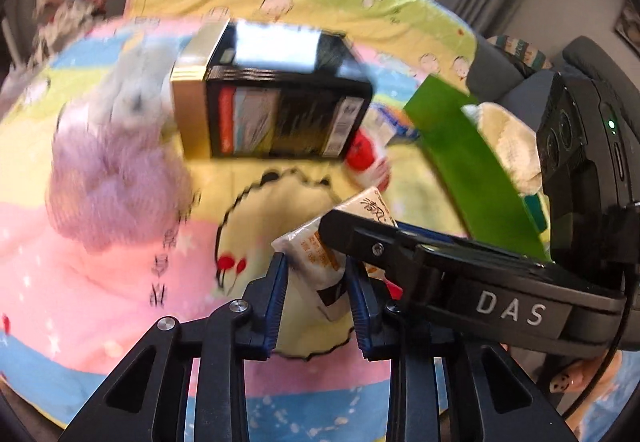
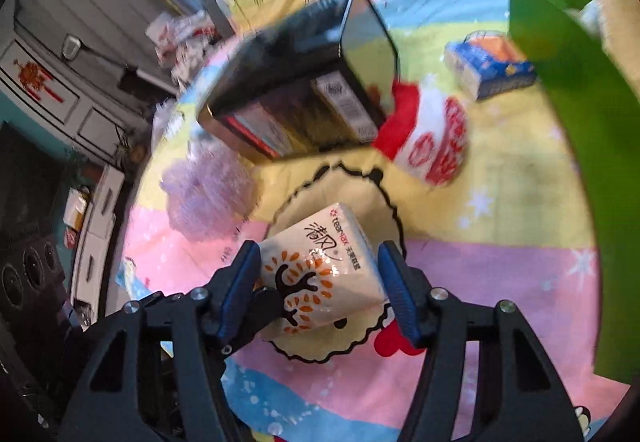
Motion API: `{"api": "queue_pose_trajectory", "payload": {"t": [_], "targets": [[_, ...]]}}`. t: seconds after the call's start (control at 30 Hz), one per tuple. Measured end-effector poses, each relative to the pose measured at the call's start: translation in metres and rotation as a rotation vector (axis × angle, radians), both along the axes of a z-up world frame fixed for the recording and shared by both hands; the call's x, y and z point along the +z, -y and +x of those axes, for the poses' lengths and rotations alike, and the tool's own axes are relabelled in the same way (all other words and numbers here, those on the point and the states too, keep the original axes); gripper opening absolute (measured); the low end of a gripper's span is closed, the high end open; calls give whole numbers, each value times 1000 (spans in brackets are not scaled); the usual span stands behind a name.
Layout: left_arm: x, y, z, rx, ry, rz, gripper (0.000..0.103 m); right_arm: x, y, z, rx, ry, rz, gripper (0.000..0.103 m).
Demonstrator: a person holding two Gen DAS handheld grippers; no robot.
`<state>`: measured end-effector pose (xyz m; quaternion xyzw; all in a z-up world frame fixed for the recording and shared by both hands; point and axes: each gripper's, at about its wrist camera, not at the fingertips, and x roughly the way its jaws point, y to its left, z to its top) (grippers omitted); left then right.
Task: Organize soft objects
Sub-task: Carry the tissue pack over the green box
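a: cream-white plastic with an orange-leafed tree printed on it, that's the tissue pack, and both sets of fingers are on it

b: both holding it?

a: the right gripper has its fingers about half open, one pad on each short side of the pack. the left gripper is closed much narrower, pinching one end of the same pack, which crumples a little between the pads

b: where is it, then?

a: low over the round yellow patch with the black scalloped edge on the bedspread; whether it's lifted or resting there i can't tell

b: how much is sorted?

a: little, i'd judge. a pale plush thing sits in the green box. a red and white soft item, a blue tissue pack and a lilac fluffy thing lie loose on the bedspread, around a black box

b: and the pack itself?

a: soft, squashy, glossy wrap, so it should give under the pads
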<state>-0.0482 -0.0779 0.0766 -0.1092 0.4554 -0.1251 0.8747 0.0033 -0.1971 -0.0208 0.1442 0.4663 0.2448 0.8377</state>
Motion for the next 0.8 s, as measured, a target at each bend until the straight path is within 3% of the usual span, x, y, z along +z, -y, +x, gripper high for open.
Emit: {"api": "queue_pose_trajectory", "payload": {"t": [0.47, 0.67, 0.8], "targets": [[98, 89, 19, -180, 306, 54, 30, 100, 87, -25, -273, 292, 86, 59], [94, 134, 36, -286, 340, 40, 30, 102, 132, -30, -417, 316, 77, 59], [81, 161, 47, -354, 324, 25, 30, 90, 155, -29, -499, 284, 74, 59]]}}
